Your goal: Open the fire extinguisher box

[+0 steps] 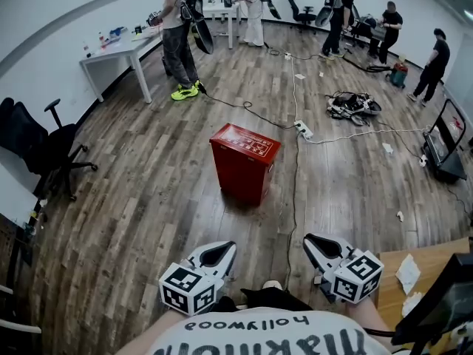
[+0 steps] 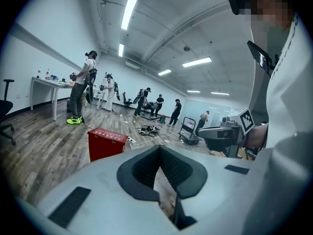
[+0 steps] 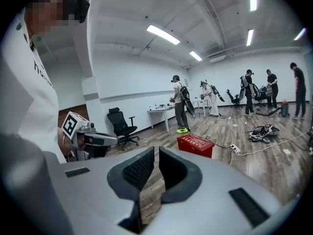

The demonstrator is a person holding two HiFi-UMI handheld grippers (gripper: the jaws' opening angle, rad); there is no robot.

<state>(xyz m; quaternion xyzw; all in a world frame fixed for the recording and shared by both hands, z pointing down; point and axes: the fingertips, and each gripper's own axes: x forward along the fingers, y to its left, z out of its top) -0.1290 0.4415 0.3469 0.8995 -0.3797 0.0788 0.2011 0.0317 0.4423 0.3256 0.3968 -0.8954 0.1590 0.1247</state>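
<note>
White T-shirt (image 1: 259,335) with black lettering along the bottom edge. The left gripper (image 1: 225,248) and right gripper (image 1: 310,240) are pale grey, with ribbed black pads (image 2: 146,168) and black-and-white marker cubes (image 1: 188,287).

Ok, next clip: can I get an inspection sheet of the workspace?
Surface: wood-plank floor.
Job's things: red fire extinguisher box, upright on the floor, lid shut.
Clutter: gear pile and paper scraps beyond the box.
Grippers: left claw and right claw both shut, empty, short of the box.
Cables: power strip and cable passing right of the box in the head view.
Surroundings: white table, office chair, people at the far end.
</note>
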